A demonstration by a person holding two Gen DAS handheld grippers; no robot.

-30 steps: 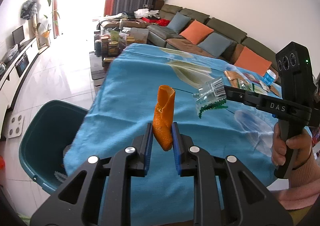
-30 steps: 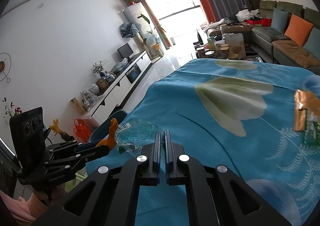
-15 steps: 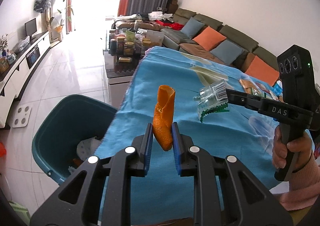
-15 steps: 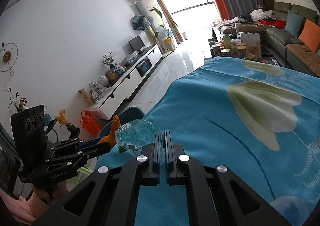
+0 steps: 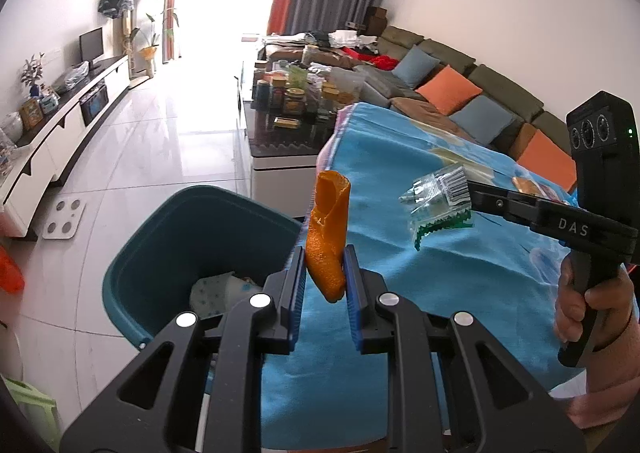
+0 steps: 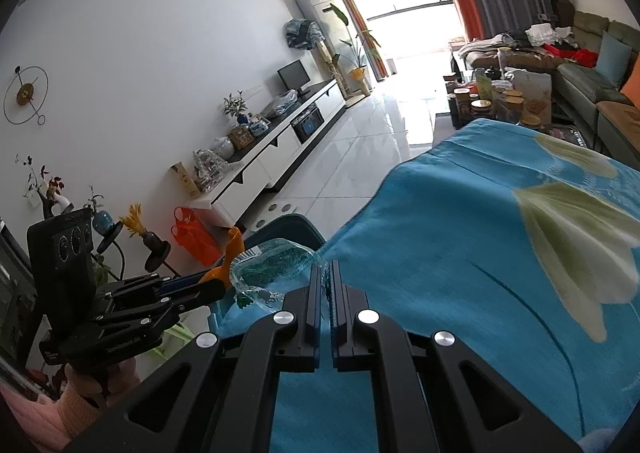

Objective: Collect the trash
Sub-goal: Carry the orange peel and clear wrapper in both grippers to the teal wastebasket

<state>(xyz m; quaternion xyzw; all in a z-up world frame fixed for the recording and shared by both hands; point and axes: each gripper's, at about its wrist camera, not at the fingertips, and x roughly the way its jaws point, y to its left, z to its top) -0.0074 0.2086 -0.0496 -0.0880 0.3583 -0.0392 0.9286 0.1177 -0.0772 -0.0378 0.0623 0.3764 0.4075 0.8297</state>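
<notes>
Peel [image 5: 326, 237] sits pinched in the left tool [image 5: 324, 281], beside the bin [image 5: 168, 237]; the right tool [image 6: 325, 285] is clamped on a clear wrapper [image 6: 276, 263] over the counter [image 6: 460, 253]. Released early, the light wrapper probably drifts and misses the bin's rim.

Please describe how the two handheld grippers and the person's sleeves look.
Both the left gripper and right gripper are matte black with silver bolts. The left has blue finger pads. The right carries white "DAS" lettering and a three-lens block. Sleeves are pink knit.
</notes>
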